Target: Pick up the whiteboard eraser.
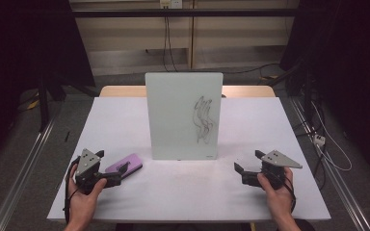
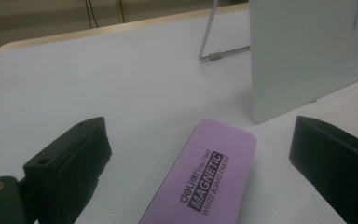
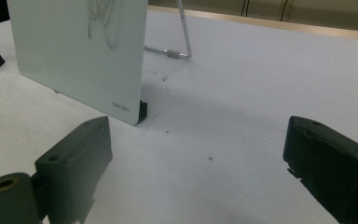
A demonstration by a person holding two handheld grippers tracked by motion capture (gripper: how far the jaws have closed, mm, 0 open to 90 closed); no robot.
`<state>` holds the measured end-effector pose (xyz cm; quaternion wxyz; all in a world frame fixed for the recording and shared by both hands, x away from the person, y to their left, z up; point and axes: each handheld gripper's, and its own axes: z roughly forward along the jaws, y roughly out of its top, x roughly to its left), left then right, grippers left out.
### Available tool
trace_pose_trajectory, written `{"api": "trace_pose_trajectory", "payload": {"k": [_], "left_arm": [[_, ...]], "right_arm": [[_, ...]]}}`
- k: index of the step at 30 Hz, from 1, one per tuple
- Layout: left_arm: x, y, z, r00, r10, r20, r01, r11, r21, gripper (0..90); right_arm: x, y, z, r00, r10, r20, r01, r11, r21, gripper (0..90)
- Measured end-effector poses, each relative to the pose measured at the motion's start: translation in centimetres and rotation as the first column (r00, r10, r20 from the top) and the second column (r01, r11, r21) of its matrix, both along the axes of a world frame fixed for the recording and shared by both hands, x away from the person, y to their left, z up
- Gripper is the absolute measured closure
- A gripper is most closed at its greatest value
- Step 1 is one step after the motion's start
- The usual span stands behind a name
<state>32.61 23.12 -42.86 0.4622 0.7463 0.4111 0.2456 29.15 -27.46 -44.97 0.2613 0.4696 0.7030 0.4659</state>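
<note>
I see a flat, rounded-corner purple eraser (image 2: 204,177) with a smooth plastic top and a dark base lying on the matte white table (image 1: 125,120), its label reading "deli", "MAGNETIC" and "WHITE BOARD ERASER". It sits near the front left of the table, between the spread jaws of my left gripper (image 1: 110,167), which are released and not pressing on it. Just behind stands a glossy, pale whiteboard (image 1: 183,115) with rounded corners, propped upright on a thin metal wire stand (image 2: 212,44) and marked with black scribbles; a small "deli" mark sits at its lower corner. My right gripper (image 1: 248,161) rests low at the front right, held level in the hand, jaws wide apart over bare tabletop.
</note>
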Motion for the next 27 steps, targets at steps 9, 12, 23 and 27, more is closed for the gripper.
{"api": "trace_pose_trajectory", "payload": {"k": [9,12,23,27], "left_arm": [[0.5,0.1,0.1,0.9991,-0.032,-0.029,0.032,0.9994,0.011,6.2],[0.6,0.2,0.1,0.9982,-0.038,-0.047,0.038,0.9993,-0.002,7.4],[2.0,-0.5,0.6,0.9882,-0.125,-0.089,0.127,0.9915,0.025,10.2],[2.6,-0.5,0.7,0.9765,-0.154,-0.151,0.157,0.9875,0.010,10.0]], "right_arm": [[0.0,0.0,-0.1,0.9999,0.008,-0.008,-0.008,1.000,0.005,7.0],[0.0,0.0,-0.1,0.9999,0.016,-0.003,-0.016,1.000,0.010,6.7],[0.0,0.1,-0.2,0.9998,0.022,-0.004,-0.022,1.000,0.012,6.5],[0.0,0.2,-0.1,0.9995,0.031,0.000,-0.031,0.999,0.009,6.1]]}}
